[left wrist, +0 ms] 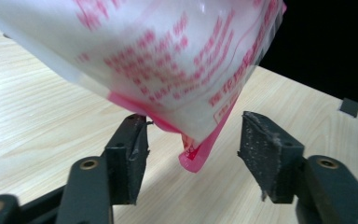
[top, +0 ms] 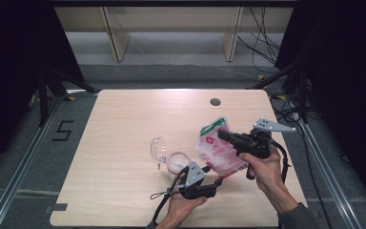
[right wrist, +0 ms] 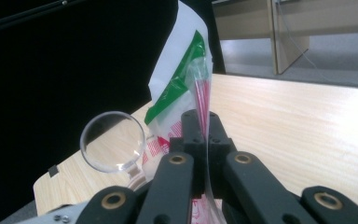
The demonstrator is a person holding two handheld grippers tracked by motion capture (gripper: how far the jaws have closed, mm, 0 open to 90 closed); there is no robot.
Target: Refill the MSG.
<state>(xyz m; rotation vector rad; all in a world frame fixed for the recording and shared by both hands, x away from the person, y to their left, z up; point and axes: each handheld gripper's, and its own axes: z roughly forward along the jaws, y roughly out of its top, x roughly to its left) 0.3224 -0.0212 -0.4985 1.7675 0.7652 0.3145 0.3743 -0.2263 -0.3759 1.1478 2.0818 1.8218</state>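
Note:
A pink-and-white printed bag (top: 218,151) with a green top hangs tilted above the table's right half. My right gripper (top: 222,135) is shut on the bag's upper edge (right wrist: 186,88), and the film runs between its jaws (right wrist: 204,125). My left gripper (left wrist: 193,142) is open, with the bag's pink bottom corner (left wrist: 192,158) hanging between the pads (left wrist: 265,158) and touching neither. In the high view the left gripper (top: 218,181) points right, under the bag. A clear jar (top: 177,162) holding white powder stands left of the bag, with its round lid (top: 158,148) flipped open.
The wooden table (top: 124,124) has a dark cable hole (top: 215,101) near its far edge. A black cord (top: 161,194) trails from the left gripper near the front edge. The clear lid (right wrist: 113,142) stands close to the right gripper's left side.

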